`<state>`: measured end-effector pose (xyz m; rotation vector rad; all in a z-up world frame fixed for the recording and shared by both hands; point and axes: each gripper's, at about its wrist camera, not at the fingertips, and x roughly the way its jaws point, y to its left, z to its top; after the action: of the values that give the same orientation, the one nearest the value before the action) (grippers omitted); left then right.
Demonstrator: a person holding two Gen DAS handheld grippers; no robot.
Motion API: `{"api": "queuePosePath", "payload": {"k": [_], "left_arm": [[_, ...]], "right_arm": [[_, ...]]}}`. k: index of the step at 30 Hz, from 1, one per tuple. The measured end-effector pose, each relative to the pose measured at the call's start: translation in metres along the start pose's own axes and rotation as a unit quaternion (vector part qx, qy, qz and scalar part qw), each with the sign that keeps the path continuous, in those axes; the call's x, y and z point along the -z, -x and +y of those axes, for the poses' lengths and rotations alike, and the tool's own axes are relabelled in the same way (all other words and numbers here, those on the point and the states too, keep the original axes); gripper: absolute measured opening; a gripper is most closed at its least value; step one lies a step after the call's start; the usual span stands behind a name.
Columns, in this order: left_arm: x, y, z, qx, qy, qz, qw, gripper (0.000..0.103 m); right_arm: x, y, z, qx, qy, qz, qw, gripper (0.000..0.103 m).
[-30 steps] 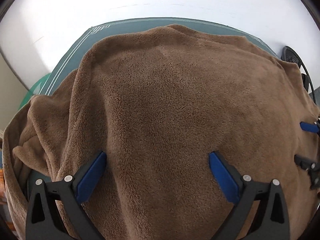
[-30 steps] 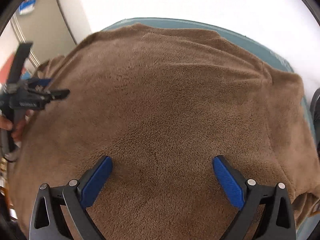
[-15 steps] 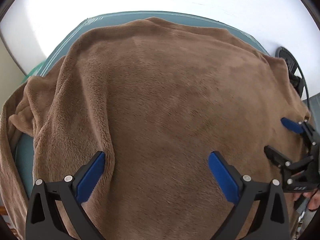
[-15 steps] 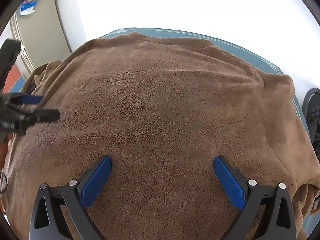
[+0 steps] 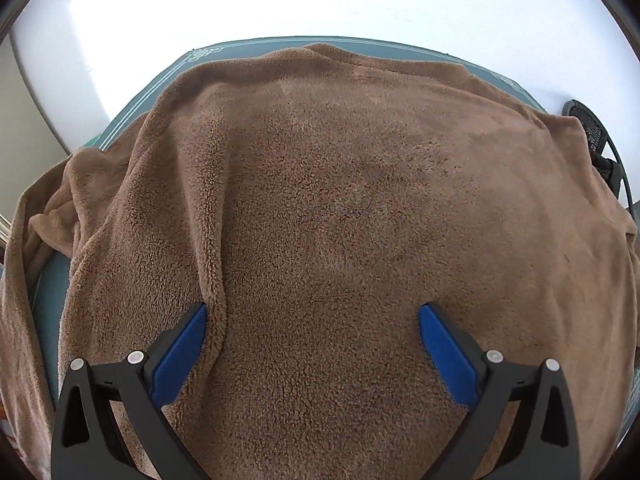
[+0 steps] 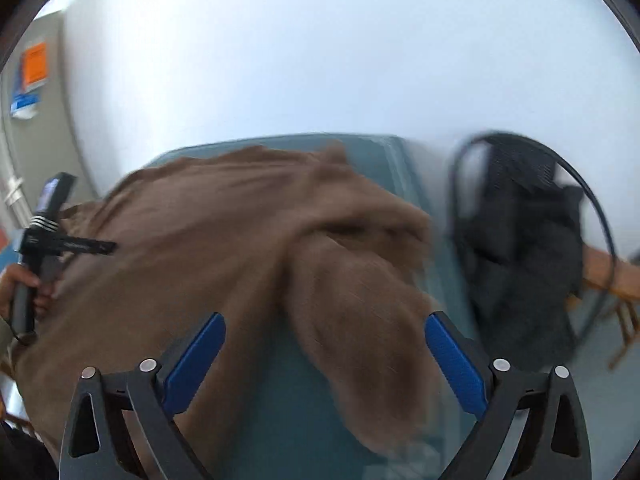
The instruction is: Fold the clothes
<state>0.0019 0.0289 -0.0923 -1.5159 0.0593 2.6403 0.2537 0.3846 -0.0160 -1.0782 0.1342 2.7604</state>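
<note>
A brown fleece garment (image 5: 340, 200) lies spread over the teal table (image 5: 168, 76). My left gripper (image 5: 312, 310) hovers open above its near part, and the left pad (image 5: 180, 348) sits beside a raised fold. The right wrist view is blurred by motion. There my right gripper (image 6: 326, 318) stands wide, its jaws closing, over the garment's right sleeve (image 6: 360, 320), which lies on the bare table (image 6: 288, 420). The pads do not press the sleeve. A hand (image 6: 16, 284) holds the left gripper (image 6: 92, 245) at the far left over the garment's body (image 6: 200, 240).
A black wire basket (image 6: 520, 260) with dark clothes stands just beyond the table's right edge, also showing as the basket (image 5: 592, 128) in the left wrist view. Wooden furniture (image 6: 616, 280) is behind it. A white wall runs behind the table. A door with an orange sign (image 6: 34, 64) is at far left.
My right gripper has swung quickly right, from over the garment's middle to its right sleeve, and has left the left wrist view. The left gripper has shifted slightly and stays open.
</note>
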Motion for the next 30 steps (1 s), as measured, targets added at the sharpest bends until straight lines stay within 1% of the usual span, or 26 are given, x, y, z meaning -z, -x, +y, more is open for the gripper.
{"api": "queuePosePath", "payload": {"k": [1,3,5,8,9,10,11,12,13,15,17,19,20,21,23,26,28,30], "left_arm": [[0.001,0.001,0.002,0.0,0.0,-0.002,1.0,0.102],[0.004,0.003,0.005,0.001,-0.003,-0.006,1.0,0.102],[0.006,0.004,0.006,0.002,-0.005,-0.01,0.9999,0.102],[0.001,0.0,-0.004,0.002,-0.006,-0.011,0.9999,0.102],[0.0,-0.001,-0.007,0.002,-0.006,-0.012,0.9999,0.102],[0.002,0.0,-0.008,0.003,-0.008,-0.014,0.9999,0.102],[0.004,0.0,-0.008,0.004,-0.008,-0.015,0.9999,0.102],[0.005,0.0,-0.008,0.004,-0.009,-0.016,0.9998,0.102],[0.006,0.0,-0.009,0.005,-0.009,-0.017,0.9998,0.102],[0.006,-0.001,-0.008,0.006,-0.01,-0.019,0.9998,0.102],[0.006,-0.001,-0.009,0.007,-0.011,-0.019,0.9997,0.102],[0.006,-0.003,-0.009,0.008,-0.012,-0.02,0.9997,0.102],[0.006,-0.003,-0.009,0.008,-0.012,-0.021,0.9997,0.102],[0.007,-0.003,-0.009,0.008,-0.012,-0.021,0.9997,0.102],[0.007,-0.004,-0.009,0.009,-0.011,-0.022,0.9996,0.102],[0.005,-0.009,-0.009,0.011,-0.012,-0.023,0.9996,0.102],[0.005,-0.009,-0.008,0.013,-0.012,-0.024,0.9996,0.102],[0.005,-0.01,-0.008,0.015,-0.013,-0.024,0.9995,0.102]], "right_arm": [[0.006,0.004,-0.009,0.007,-0.008,0.006,1.0,0.091],[0.013,0.003,-0.016,0.013,-0.008,0.021,1.0,0.063],[0.017,-0.005,-0.018,0.011,-0.003,0.036,0.999,0.056],[0.018,-0.019,-0.014,0.002,0.011,0.053,0.999,0.056],[0.017,-0.022,-0.012,0.005,0.018,0.058,0.998,0.052],[0.016,-0.025,-0.011,0.01,0.023,0.06,0.998,0.046],[0.016,-0.027,-0.012,0.018,0.027,0.062,0.998,0.032],[0.016,-0.029,-0.014,0.027,0.03,0.064,0.997,0.027],[0.016,-0.031,-0.016,0.036,0.033,0.066,0.997,0.024],[0.014,-0.026,-0.023,0.06,0.03,0.059,0.996,0.022],[0.008,-0.016,-0.034,0.105,0.027,0.039,0.993,0.021],[-0.001,-0.003,-0.047,0.158,0.023,0.012,0.987,0.021],[-0.007,0.006,-0.055,0.188,0.02,-0.004,0.982,0.021],[-0.012,0.013,-0.062,0.206,0.014,-0.02,0.978,0.021],[-0.025,0.027,-0.078,0.233,-0.006,-0.051,0.971,0.021],[-0.044,0.044,-0.103,0.269,-0.054,-0.098,0.956,0.021],[-0.057,0.054,-0.114,0.28,-0.087,-0.136,0.946,0.021],[-0.069,0.062,-0.117,0.281,-0.112,-0.172,0.937,0.021]]}}
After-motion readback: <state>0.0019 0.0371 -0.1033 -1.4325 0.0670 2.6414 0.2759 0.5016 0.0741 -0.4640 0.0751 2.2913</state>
